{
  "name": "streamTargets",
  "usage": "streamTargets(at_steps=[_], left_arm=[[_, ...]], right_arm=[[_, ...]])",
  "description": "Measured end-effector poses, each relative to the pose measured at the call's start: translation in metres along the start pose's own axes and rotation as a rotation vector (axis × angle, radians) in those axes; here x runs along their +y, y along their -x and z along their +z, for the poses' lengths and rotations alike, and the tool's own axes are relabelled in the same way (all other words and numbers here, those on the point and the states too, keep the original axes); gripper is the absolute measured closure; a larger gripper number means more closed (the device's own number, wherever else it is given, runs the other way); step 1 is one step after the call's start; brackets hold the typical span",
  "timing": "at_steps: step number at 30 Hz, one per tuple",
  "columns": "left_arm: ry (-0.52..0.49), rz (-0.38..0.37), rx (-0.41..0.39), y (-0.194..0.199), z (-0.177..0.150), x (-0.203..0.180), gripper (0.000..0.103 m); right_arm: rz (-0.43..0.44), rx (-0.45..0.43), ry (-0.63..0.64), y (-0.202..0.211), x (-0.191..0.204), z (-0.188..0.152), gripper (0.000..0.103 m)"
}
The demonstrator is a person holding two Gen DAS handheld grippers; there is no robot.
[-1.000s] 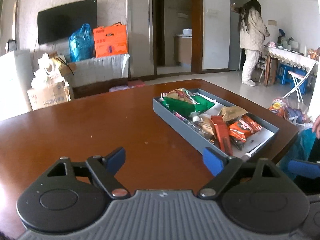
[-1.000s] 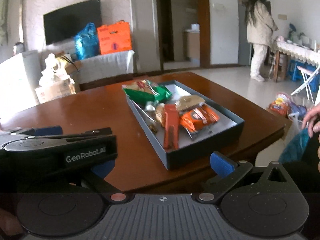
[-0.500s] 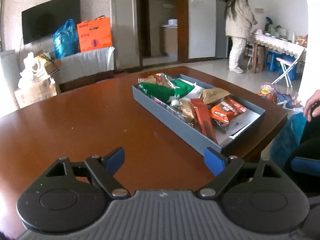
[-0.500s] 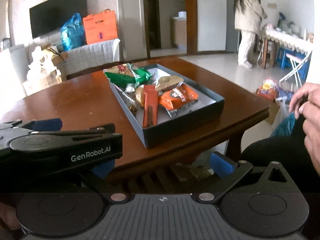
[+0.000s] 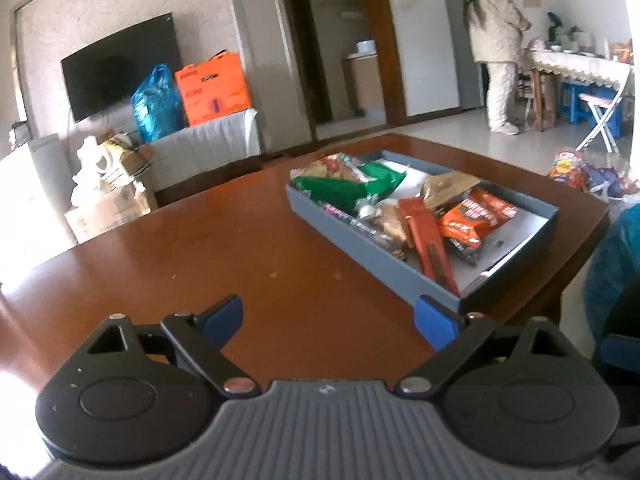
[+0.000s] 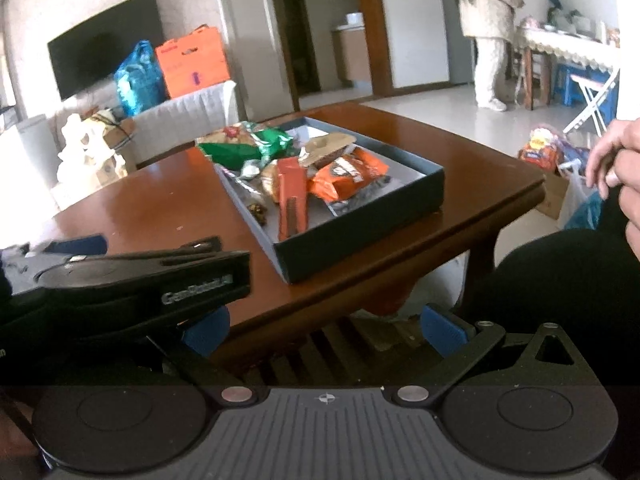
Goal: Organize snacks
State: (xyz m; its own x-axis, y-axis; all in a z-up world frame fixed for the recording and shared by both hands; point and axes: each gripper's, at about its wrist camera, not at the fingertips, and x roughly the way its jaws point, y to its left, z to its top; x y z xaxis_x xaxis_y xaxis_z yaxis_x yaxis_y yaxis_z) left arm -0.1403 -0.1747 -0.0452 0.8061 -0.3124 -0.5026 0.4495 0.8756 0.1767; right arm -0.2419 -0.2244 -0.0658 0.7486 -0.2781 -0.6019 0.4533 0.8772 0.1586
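With both the left gripper (image 5: 328, 318) and right gripper (image 6: 324, 326) gaping wide and empty, I'd be steering toward the box (image 5: 362, 236) at one o'clock, targeting one snack (image 5: 428, 242).

A brown wooden table (image 5: 240, 248) carries 1 shallow blue-grey tray (image 5: 360, 236) near its corner.

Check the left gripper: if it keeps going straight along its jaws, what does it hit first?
Probably the bare wooden table. The left gripper has open, empty jaws tilted down at the tabletop; the snack box sits right of that line. Depth is unclear, so the box's near corner could clip the right jaw.
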Motion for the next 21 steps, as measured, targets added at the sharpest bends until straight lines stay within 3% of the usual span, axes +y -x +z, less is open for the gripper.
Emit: streamTargets(at_steps=[6,8,21], left_arm=[[0.091,-0.088,-0.003,0.001,0.002,0.013,0.008],[0.103,-0.094,0.010,-0.001,0.003,0.015,0.001],[0.032,-0.003,0.030,-0.002,0.008,0.003,0.000]], right_arm=[[0.005,-0.004,-0.033,0.001,-0.005,0.001,0.000],[0.007,-0.004,-0.040,0.000,-0.006,0.001,0.000],[0.012,-0.001,-0.060,0.000,-0.007,0.000,0.000]])
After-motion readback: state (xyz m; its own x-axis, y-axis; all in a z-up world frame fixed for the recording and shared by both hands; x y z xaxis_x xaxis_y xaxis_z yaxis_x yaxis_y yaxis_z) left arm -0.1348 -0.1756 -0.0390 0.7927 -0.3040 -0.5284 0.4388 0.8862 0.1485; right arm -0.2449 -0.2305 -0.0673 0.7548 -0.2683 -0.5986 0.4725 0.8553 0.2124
